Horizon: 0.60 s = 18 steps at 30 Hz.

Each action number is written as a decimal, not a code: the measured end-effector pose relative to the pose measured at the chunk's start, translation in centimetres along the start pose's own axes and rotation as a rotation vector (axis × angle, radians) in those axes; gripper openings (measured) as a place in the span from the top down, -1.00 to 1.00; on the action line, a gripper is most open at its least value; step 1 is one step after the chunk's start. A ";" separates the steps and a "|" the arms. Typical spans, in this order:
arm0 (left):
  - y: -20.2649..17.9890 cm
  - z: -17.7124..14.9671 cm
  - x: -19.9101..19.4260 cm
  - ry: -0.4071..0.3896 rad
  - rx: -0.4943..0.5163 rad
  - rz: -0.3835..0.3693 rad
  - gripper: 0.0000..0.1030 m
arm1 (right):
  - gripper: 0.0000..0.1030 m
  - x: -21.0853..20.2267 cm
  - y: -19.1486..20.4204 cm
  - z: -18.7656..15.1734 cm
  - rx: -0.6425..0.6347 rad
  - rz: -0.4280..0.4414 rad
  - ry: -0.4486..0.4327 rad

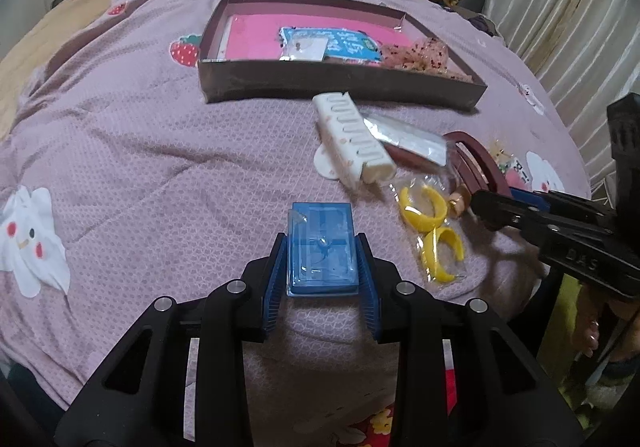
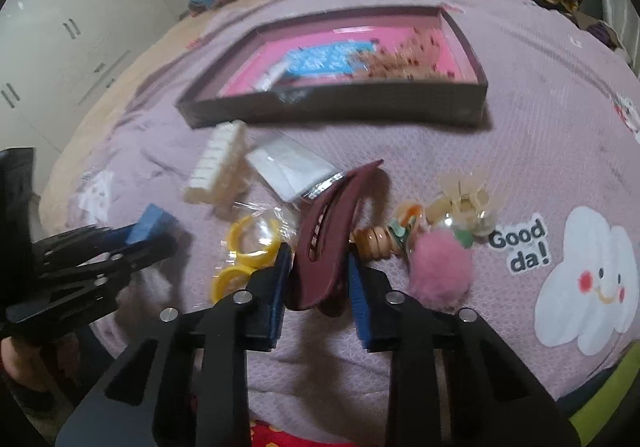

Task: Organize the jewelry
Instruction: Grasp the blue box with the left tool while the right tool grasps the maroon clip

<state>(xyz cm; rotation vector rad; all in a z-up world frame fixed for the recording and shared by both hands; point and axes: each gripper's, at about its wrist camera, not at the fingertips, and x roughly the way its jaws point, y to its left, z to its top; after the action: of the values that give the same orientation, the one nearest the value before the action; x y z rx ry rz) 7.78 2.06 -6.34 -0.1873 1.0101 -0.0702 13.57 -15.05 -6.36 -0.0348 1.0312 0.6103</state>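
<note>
Mauve bedspread (image 1: pixel 120 127) carries a dark tray (image 1: pixel 340 85) already holding a few packets; most jewelry lies loose beside it. Right tongs (image 2: pixel 316 279) pinch the maroon hair clip (image 2: pixel 324 247); left tongs (image 1: pixel 322 261) clamp the blue case (image 1: pixel 322 247).

The bedspread (image 1: pixel 140 135) is mauve with a fine lattice print, red strawberries and white cloud faces. At upper centre, the dark brown tray (image 1: pixel 340 81) has a hot-pink lining. Below it lie a cream comb clip (image 1: pixel 352 139), a maroon hair clip (image 2: pixel 324 247), yellow hoop earrings (image 1: pixel 430 223) and, right of centre, a pink pompom (image 2: pixel 442 267). A translucent blue box (image 1: pixel 322 251) sits between blue-padded black jaws.
</note>
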 end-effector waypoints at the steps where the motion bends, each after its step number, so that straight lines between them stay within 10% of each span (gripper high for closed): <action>1: -0.1 0.2 -0.1 -0.002 0.003 -0.001 0.51 | 0.66 -0.4 0.1 0.1 -0.007 0.000 -0.010; 18: -0.7 2.1 -1.3 -0.034 0.018 0.006 0.51 | 0.73 1.4 -0.6 1.9 0.001 0.015 0.051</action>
<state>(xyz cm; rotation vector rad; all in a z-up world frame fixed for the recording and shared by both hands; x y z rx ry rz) 8.88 1.85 -4.05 -0.1686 0.9763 -0.0699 15.86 -14.31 -6.66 -0.0415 1.0817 0.6253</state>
